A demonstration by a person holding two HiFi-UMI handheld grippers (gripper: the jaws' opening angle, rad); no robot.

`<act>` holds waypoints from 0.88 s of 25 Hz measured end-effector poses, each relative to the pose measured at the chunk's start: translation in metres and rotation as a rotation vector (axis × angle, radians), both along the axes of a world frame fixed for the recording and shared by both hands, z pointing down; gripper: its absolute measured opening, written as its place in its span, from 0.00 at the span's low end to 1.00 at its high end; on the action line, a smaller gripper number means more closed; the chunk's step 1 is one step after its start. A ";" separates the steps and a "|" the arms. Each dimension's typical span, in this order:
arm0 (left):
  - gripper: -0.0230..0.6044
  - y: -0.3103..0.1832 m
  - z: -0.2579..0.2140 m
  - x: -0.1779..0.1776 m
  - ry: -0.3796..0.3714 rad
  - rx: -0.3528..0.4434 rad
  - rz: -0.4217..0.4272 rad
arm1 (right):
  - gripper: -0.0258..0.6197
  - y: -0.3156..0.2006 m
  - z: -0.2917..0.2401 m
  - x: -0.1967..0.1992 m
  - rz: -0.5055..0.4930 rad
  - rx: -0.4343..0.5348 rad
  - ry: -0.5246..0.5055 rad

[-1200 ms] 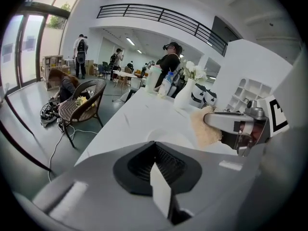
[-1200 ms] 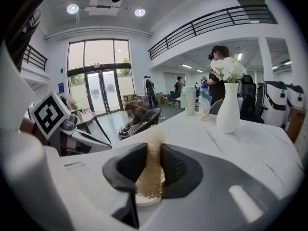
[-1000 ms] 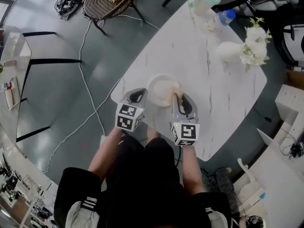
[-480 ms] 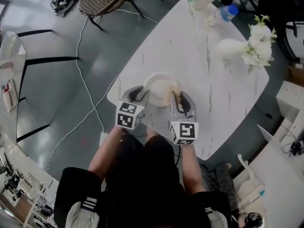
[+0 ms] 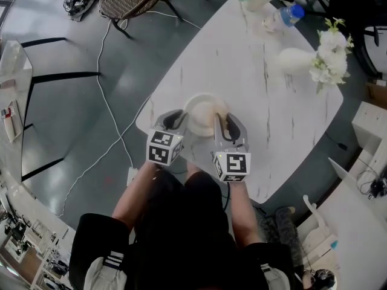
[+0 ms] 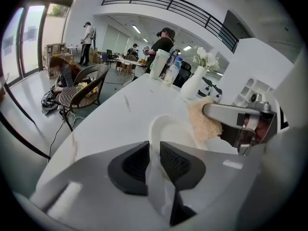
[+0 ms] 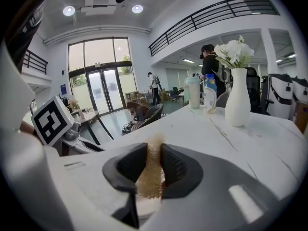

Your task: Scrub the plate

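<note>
My left gripper (image 5: pixel 181 119) has just been closing its jaws, and they now pinch the near rim of the plate (image 5: pixel 197 103). The plate sits by the near edge of the white table (image 5: pixel 260 77). My right gripper (image 5: pixel 222 121) clamps the tan sponge (image 7: pixel 149 177), which is pressed onto the plate.

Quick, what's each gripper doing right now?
Left gripper: jaws have just been closing, clamped on the plate rim.
Right gripper: shut on the sponge.

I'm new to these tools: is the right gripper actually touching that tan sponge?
Touching. In the right gripper view, the right gripper has its fingers pressed on both sides of the tan sponge.
</note>
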State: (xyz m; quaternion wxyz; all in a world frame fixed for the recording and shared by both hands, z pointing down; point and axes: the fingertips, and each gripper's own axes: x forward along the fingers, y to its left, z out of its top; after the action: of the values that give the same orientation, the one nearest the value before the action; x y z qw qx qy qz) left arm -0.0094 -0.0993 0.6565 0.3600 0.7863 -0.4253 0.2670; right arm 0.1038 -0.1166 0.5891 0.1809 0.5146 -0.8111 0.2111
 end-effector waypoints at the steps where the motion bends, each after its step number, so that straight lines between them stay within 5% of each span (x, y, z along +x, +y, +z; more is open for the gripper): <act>1: 0.16 0.000 -0.001 0.000 0.003 0.000 -0.003 | 0.18 -0.002 -0.002 -0.005 -0.008 0.006 -0.003; 15: 0.15 -0.001 -0.001 0.001 -0.005 0.011 -0.004 | 0.18 -0.020 0.024 -0.065 -0.135 -0.047 -0.022; 22: 0.14 -0.003 0.000 0.000 -0.019 0.017 -0.021 | 0.18 -0.023 0.035 -0.063 -0.126 -0.070 -0.002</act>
State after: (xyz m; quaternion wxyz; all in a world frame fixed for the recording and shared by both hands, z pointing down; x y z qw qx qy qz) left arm -0.0097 -0.1027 0.6561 0.3518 0.7822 -0.4394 0.2669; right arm 0.0407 -0.1396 0.6243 0.2108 0.4557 -0.8341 0.2284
